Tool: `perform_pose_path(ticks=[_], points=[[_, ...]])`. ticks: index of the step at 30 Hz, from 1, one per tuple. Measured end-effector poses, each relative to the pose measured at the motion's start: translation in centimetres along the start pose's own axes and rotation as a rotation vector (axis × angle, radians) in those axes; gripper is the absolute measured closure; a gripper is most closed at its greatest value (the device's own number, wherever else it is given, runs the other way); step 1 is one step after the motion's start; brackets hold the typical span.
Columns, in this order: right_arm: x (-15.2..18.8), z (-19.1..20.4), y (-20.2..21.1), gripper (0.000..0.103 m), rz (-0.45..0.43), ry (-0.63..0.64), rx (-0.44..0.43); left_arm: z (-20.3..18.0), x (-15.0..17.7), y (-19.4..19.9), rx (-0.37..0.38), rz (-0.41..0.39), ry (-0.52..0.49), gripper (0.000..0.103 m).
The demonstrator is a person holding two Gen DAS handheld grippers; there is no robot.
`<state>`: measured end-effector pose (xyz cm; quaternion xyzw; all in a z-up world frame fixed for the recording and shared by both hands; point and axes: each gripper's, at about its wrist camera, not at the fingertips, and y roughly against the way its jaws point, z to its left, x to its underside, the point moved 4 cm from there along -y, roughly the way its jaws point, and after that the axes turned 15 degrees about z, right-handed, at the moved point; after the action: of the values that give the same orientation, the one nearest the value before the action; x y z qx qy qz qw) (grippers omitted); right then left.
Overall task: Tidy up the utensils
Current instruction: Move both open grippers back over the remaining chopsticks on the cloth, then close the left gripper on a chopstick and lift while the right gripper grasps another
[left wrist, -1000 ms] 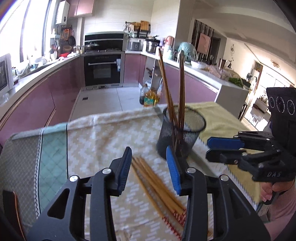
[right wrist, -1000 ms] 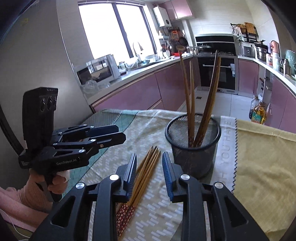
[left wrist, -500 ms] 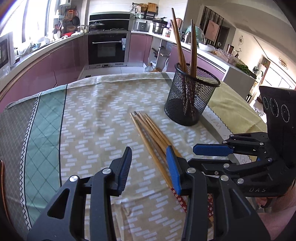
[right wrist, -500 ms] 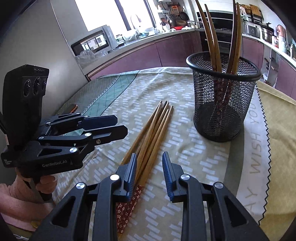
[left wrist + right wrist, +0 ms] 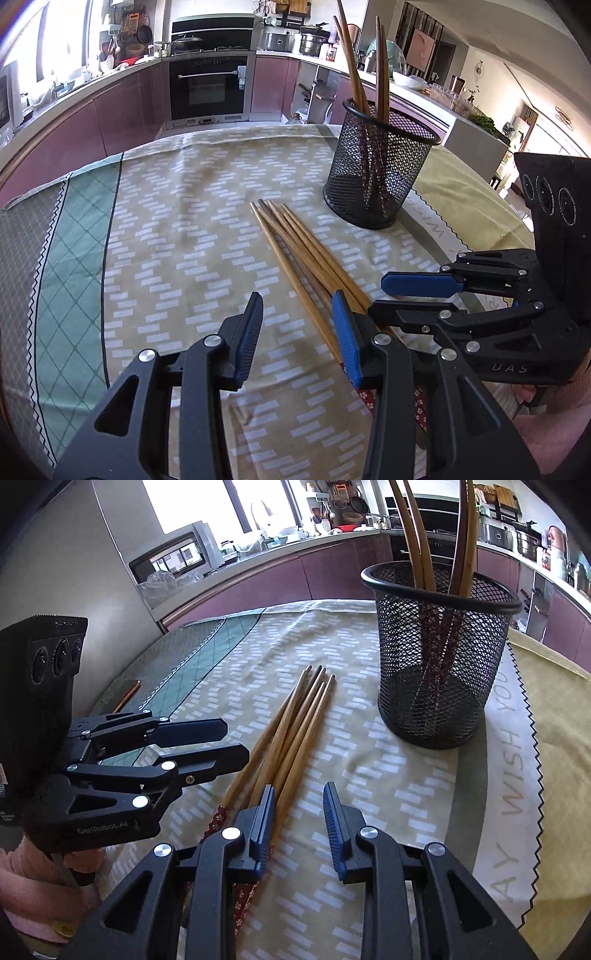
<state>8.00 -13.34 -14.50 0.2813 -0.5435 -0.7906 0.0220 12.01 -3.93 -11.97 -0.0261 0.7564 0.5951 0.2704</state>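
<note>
Kitchen with purple cabinets; counter covered by patterned beige-green cloth (image 5: 155, 229). Bundle of loose brown wooden chopsticks (image 5: 303, 251) lies mid-counter, tips fanned toward the black wire-mesh cylinder holder (image 5: 380, 173), which holds four more upright, probably the sorting target. Left gripper (image 5: 297, 332) and right gripper (image 5: 299, 823) both spread apart, empty, low over the patterned handle ends, likely lining up a pickup.
</note>
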Motion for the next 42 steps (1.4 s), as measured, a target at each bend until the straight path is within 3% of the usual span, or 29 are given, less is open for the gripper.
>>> perform_pose_path(ticks=[10,14,21,26,28,32,42], points=[[-0.8,0.6,-0.5,0.077,0.002,0.019,0.074,-0.4,0.0,-1.0,-0.026,0.026,-0.015,0.065],[-0.8,0.3,-0.5,0.084,0.007,0.018,0.095,-0.3,0.0,-1.1,-0.033,0.039,-0.014,0.068],[-1.1,0.1,-0.8,0.085,0.006,0.02,0.113,-0.4,-0.4,-1.5,-0.05,0.05,-0.025,0.069],[-1.6,0.4,-1.2,0.084,0.002,0.03,0.133,-0.3,-1.1,-1.9,-0.069,0.048,-0.006,0.076],[-1.7,0.3,-1.2,0.084,-0.002,0.025,0.127,-0.1,-1.2,-2.0,-0.086,0.046,0.012,0.087],[-1.7,-0.3,-1.1,0.094,-0.008,-0.001,0.11,0.5,-1.3,-1.9,-0.066,0.041,0.06,0.093],[-1.2,-1.4,-0.3,0.097,-0.028,-0.062,0.032,1.5,-0.8,-0.5,-0.029,0.005,0.112,0.095]])
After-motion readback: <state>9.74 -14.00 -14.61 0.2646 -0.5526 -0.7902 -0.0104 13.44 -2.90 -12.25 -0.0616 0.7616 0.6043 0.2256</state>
